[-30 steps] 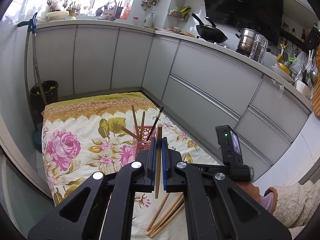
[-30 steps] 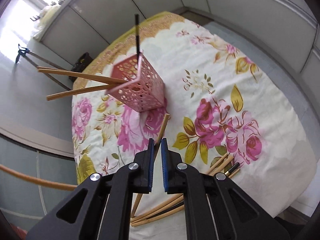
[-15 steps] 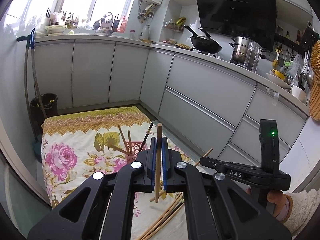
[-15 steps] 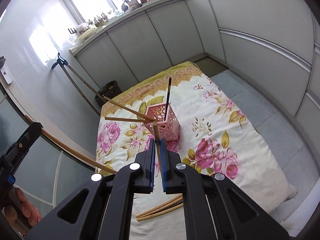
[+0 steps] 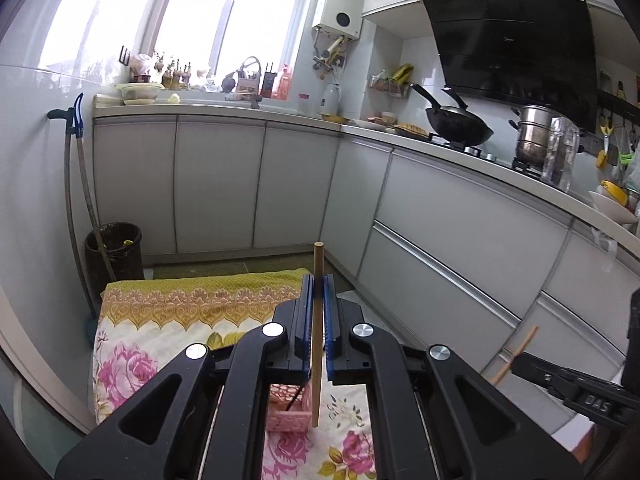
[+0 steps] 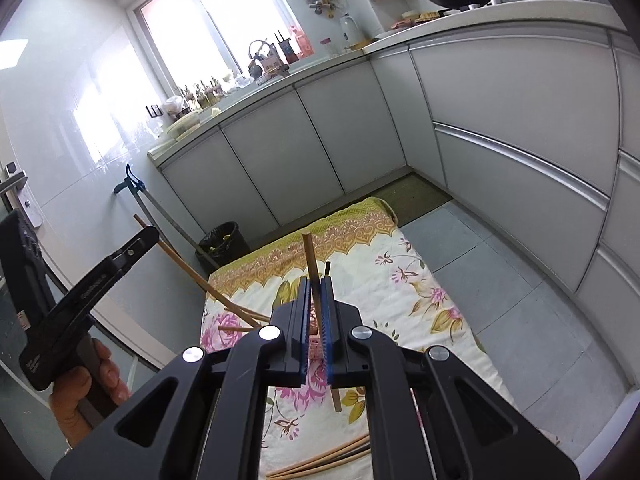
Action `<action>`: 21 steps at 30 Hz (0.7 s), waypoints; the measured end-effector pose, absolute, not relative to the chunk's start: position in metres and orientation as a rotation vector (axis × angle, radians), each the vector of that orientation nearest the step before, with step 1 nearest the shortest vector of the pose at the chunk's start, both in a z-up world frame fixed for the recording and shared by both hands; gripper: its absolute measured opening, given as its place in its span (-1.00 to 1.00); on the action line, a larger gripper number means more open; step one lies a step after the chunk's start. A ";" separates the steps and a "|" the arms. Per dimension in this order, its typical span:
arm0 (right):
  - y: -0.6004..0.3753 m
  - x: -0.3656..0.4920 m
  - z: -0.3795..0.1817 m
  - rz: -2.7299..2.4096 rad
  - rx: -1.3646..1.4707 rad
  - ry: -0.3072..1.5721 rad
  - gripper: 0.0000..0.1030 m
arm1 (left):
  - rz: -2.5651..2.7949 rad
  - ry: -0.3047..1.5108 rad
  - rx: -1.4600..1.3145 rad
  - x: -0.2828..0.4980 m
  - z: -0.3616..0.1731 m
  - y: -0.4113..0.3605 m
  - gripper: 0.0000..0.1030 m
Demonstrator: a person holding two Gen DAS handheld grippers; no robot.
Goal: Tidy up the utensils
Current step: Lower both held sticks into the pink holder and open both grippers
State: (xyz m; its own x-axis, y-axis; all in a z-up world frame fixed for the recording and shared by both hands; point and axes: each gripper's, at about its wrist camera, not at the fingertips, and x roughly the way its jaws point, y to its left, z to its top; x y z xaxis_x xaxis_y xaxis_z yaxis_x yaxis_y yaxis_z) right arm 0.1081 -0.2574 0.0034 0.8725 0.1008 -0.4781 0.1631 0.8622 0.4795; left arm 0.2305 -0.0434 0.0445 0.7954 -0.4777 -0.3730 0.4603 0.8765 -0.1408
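Note:
My left gripper (image 5: 317,280) is shut on a wooden chopstick (image 5: 318,264) that stands upright between its blue pads, high above the floral cloth (image 5: 168,312). The pink perforated utensil holder (image 5: 288,416) shows below it, mostly hidden by the gripper. My right gripper (image 6: 316,284) is shut on another wooden chopstick (image 6: 311,258), held tilted above the cloth (image 6: 400,292). The pink holder (image 6: 315,340) peeks between its fingers, with chopsticks (image 6: 236,314) leaning out to the left. The left gripper also shows in the right wrist view (image 6: 150,234), and the right gripper in the left wrist view (image 5: 516,356).
Several loose chopsticks (image 6: 320,462) lie on the cloth's near edge. Grey kitchen cabinets (image 5: 460,220) line the back and right. A black bin (image 5: 114,256) and a long-handled tool (image 5: 74,184) stand at the left wall. Grey tiled floor (image 6: 520,280) lies to the right.
Both grippers have risen and tilted up from the cloth, each with its chopstick. The holder and loose chopsticks have dropped low in both views.

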 end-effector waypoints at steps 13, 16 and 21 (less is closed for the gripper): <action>-0.274 0.152 -0.010 -0.008 0.584 0.505 -0.90 | -0.321 0.522 0.013 0.300 -0.040 -0.068 -0.82; -0.269 0.162 -0.005 0.010 0.588 0.493 -0.90 | -0.324 0.499 -0.007 0.281 -0.032 -0.052 -0.77; -0.252 0.184 0.007 0.036 0.568 0.470 -0.90 | -0.347 0.372 -0.049 0.226 0.005 -0.020 -0.44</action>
State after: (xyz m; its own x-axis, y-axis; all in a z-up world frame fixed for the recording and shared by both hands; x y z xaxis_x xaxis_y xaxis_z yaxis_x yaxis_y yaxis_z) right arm 0.1840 -0.2518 0.0071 0.8937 0.1602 -0.4191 0.0952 0.8451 0.5261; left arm 0.2258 -0.0203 0.0053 0.8732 -0.3415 -0.3477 0.3236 0.9398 -0.1102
